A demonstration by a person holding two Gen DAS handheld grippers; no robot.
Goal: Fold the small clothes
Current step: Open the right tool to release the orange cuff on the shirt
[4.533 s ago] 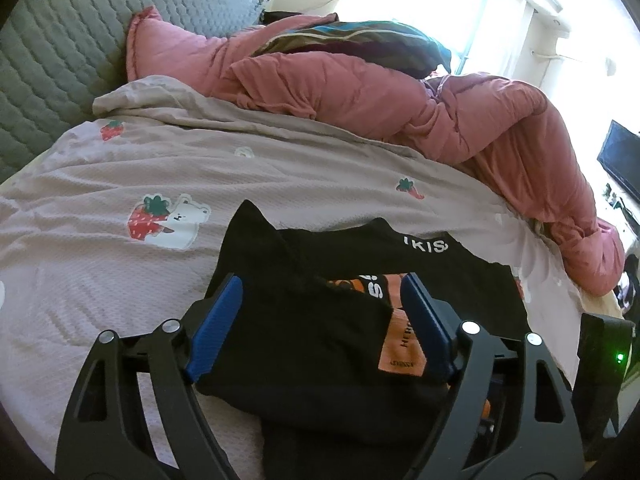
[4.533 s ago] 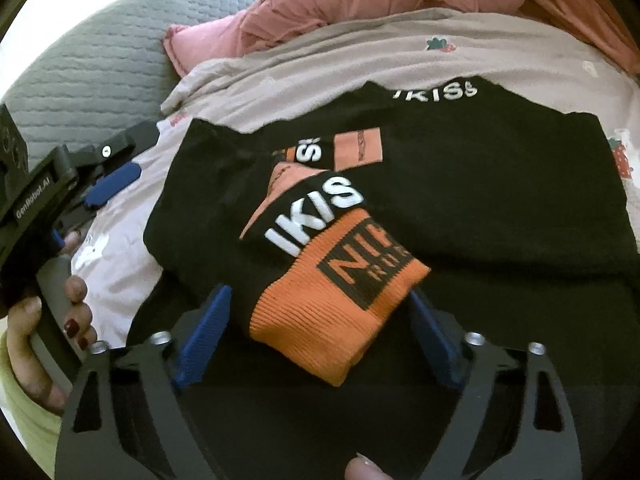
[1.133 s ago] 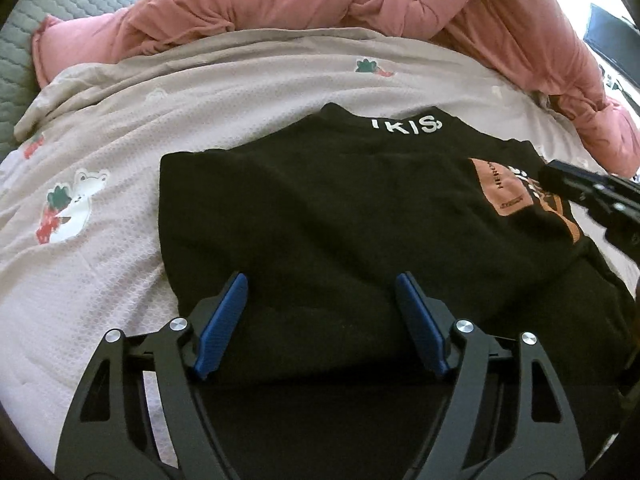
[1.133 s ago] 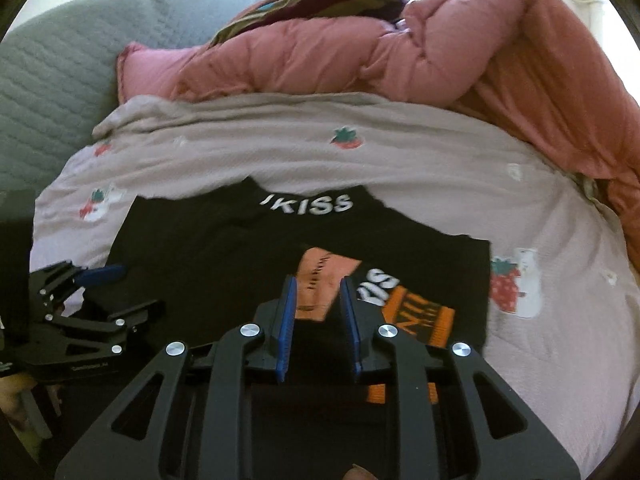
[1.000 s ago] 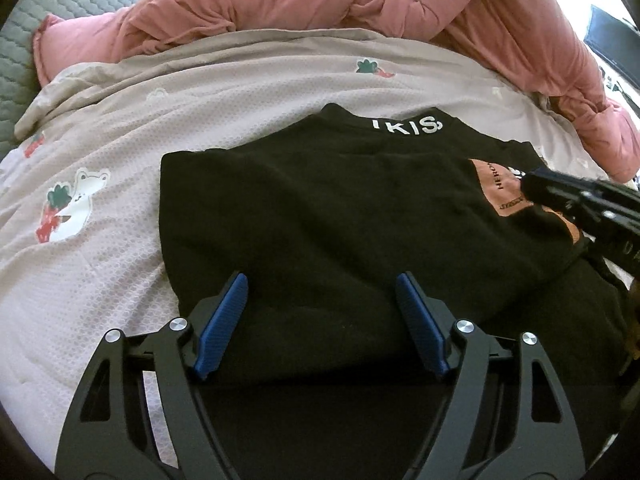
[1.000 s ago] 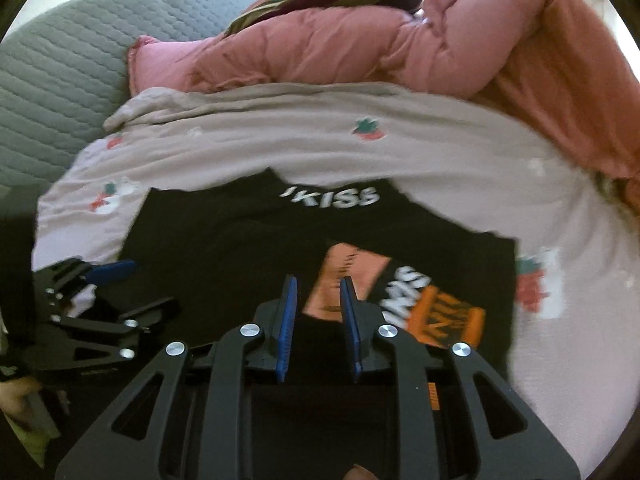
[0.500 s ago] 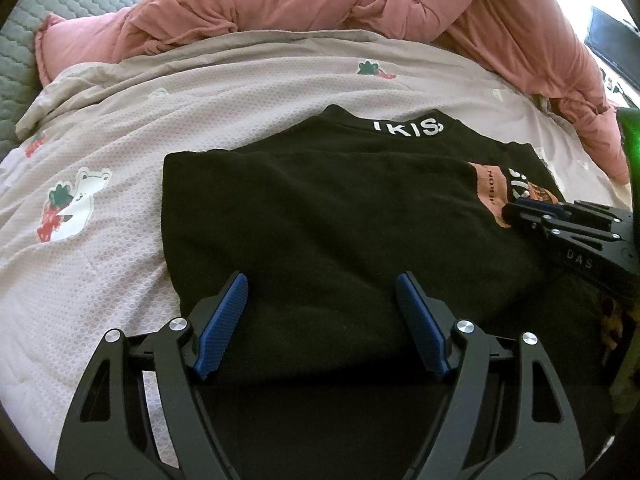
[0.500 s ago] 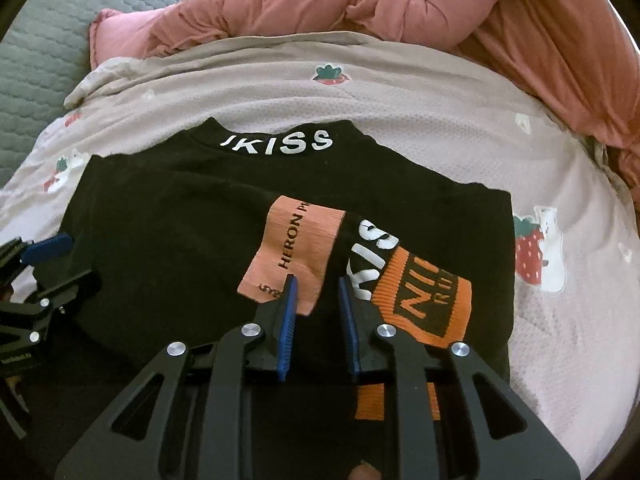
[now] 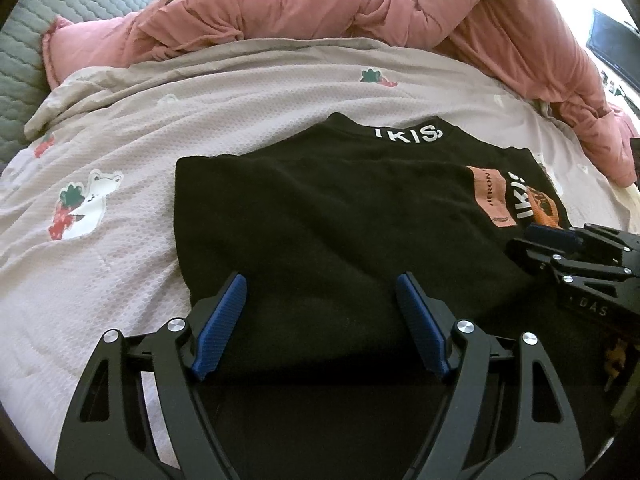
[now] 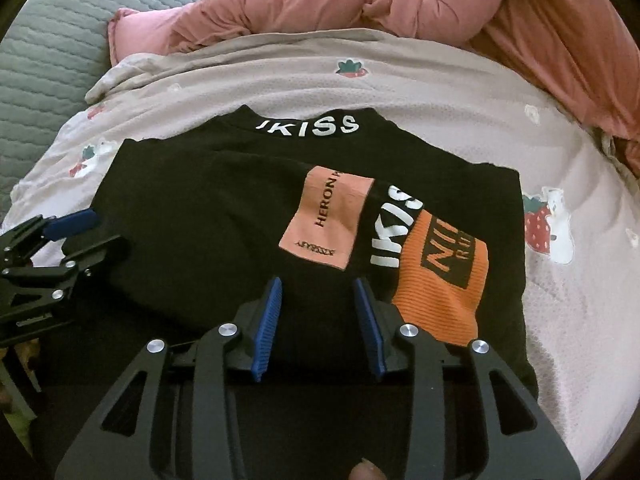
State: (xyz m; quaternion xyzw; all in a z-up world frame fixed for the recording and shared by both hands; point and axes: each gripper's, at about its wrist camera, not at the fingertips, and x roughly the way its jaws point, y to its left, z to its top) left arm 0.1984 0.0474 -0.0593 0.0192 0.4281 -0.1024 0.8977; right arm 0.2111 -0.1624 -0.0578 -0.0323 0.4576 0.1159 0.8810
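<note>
The left gripper (image 9: pixel 320 312) points downward, its blue pads (image 9: pixel 218 324) spread wide with nothing pressed between them. The right gripper (image 10: pixel 318 312), tilted downward too, is opening its jaws.

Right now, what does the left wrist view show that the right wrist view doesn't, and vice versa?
Left wrist only: a dark flat screen at the far right edge, and the left gripper from behind, wide open over the near hem.

Right wrist only: the orange ribbed cuff in full, the whole white IKISS neckline lettering, and the right gripper from behind, jaws opening, pads off the cloth.

Both: the folded black knit top, its salmon sewn-on label, the beige strawberry-print bedsheet, the pink padded quilt and the grey quilted headboard.
</note>
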